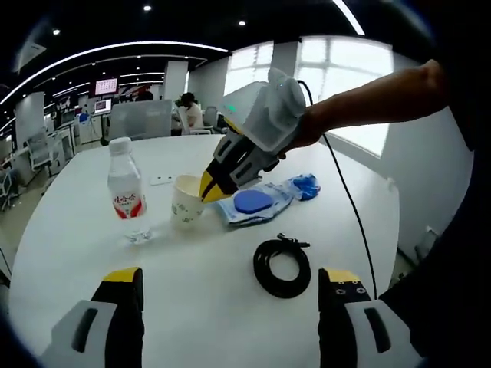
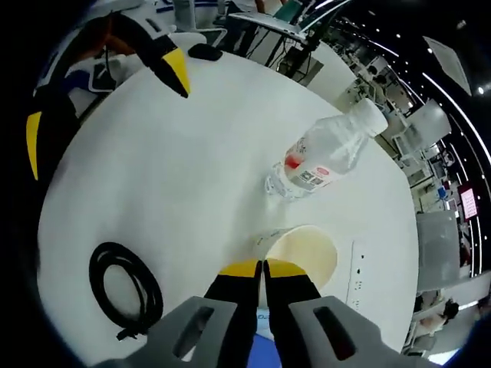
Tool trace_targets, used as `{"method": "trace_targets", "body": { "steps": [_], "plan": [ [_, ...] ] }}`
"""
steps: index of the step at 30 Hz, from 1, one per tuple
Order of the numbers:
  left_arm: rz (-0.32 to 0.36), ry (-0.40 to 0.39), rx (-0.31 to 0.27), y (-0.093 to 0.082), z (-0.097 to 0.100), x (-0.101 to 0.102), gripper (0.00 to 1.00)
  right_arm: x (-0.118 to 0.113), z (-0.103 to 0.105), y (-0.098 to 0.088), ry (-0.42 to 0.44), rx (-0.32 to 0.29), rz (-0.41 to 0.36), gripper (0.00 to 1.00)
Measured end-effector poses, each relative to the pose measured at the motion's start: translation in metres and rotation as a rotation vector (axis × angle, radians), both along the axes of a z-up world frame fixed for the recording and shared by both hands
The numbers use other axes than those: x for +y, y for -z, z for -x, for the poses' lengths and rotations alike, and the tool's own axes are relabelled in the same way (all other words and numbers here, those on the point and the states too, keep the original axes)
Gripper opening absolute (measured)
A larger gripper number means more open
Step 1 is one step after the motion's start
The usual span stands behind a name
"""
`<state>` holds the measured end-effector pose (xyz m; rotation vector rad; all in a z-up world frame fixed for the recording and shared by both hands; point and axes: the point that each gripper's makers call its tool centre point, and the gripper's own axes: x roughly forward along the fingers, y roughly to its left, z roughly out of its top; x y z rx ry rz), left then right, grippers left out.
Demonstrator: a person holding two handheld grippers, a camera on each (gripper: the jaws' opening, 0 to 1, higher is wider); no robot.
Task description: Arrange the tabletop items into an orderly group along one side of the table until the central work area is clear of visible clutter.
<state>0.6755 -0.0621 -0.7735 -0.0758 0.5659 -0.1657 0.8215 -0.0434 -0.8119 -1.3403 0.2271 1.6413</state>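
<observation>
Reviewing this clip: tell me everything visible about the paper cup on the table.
The paper cup is cream-coloured with a faint printed pattern on its side, standing upright and open-topped on the white table. In the right gripper view its inside looks empty. It sits between the water bottle and the blue-and-white packet. The right hand-held gripper, jaws nearly together, is at the cup's rim; whether it pinches the rim cannot be told.

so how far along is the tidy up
Nothing looks grouped yet. The right claw is pinched on the paper cup rim; the left claw hangs open. The water bottle, coiled black cable and blue packet are mid-table, unsorted.
</observation>
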Motion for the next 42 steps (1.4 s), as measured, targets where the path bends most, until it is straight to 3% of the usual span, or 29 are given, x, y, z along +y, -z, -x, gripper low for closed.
{"method": "trace_targets", "body": {
  "steps": [10,15,21,24,26,31,39,42],
  "plan": [
    [0.013,0.008,0.004,0.003,0.001,-0.003,0.93,-0.002,0.002,-0.001,-0.03,-0.023,0.024,0.01],
    [0.017,0.017,0.01,0.005,0.001,-0.003,0.93,-0.004,0.004,-0.003,-0.06,-0.054,0.021,0.1],
    [0.021,0.021,0.015,0.006,0.001,-0.004,0.92,-0.004,0.001,-0.005,-0.026,-0.053,-0.005,0.13],
    [0.021,0.019,0.013,0.004,0.001,-0.005,0.92,-0.003,0.001,-0.013,-0.008,-0.06,-0.041,0.2],
    [0.021,0.023,0.01,0.004,0.001,-0.005,0.92,-0.003,0.0,-0.021,0.044,-0.048,-0.104,0.24],
    [0.027,0.034,0.012,0.006,0.0,-0.008,0.92,-0.025,0.007,-0.032,0.219,0.068,-0.195,0.35],
    [0.027,0.076,0.034,0.012,-0.005,-0.026,0.9,-0.08,0.014,-0.015,0.476,0.224,-0.235,0.42],
    [0.028,0.086,0.044,0.014,-0.007,-0.031,0.89,-0.091,0.013,-0.011,0.534,0.259,-0.247,0.44]
  ]
}}
